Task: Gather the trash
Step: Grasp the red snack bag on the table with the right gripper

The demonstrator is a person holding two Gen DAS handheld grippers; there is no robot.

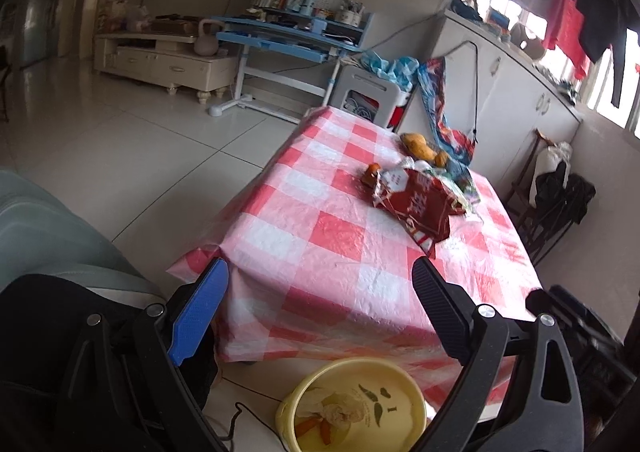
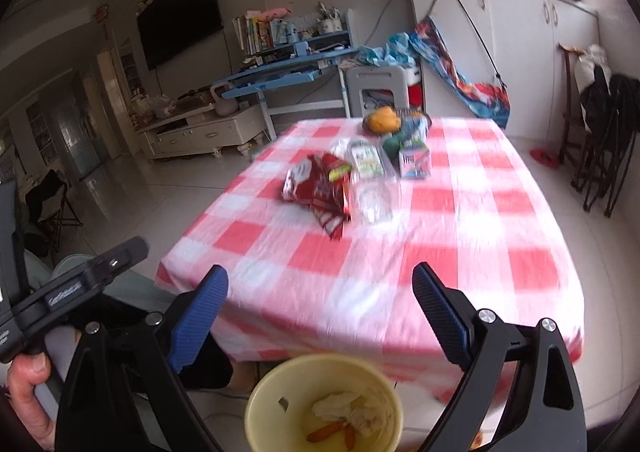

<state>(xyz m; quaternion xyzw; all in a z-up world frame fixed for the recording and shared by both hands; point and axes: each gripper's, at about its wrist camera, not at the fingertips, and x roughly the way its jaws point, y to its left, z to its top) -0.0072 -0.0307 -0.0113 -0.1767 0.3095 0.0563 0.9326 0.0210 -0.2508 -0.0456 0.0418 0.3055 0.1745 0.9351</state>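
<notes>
Trash bin [image 2: 256, 408]: one, yellow, below both tongs.
Red snack bag [image 2: 316, 192]: one, far ahead.
Left tongs [image 1: 320, 308]: open, empty.
Right tongs [image 2: 320, 308]: open, empty.

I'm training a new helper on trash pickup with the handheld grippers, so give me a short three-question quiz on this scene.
1. True or false: the yellow bin stands on the checked tablecloth.
2. Which lies nearest the table's front edge? A) the orange fruit B) the red snack bag C) the small carton
3. Fill in: both the left gripper and the right gripper are ____ and hold nothing.

Key: 1 false, it stands on the floor before the table; 2 B; 3 open.
</notes>
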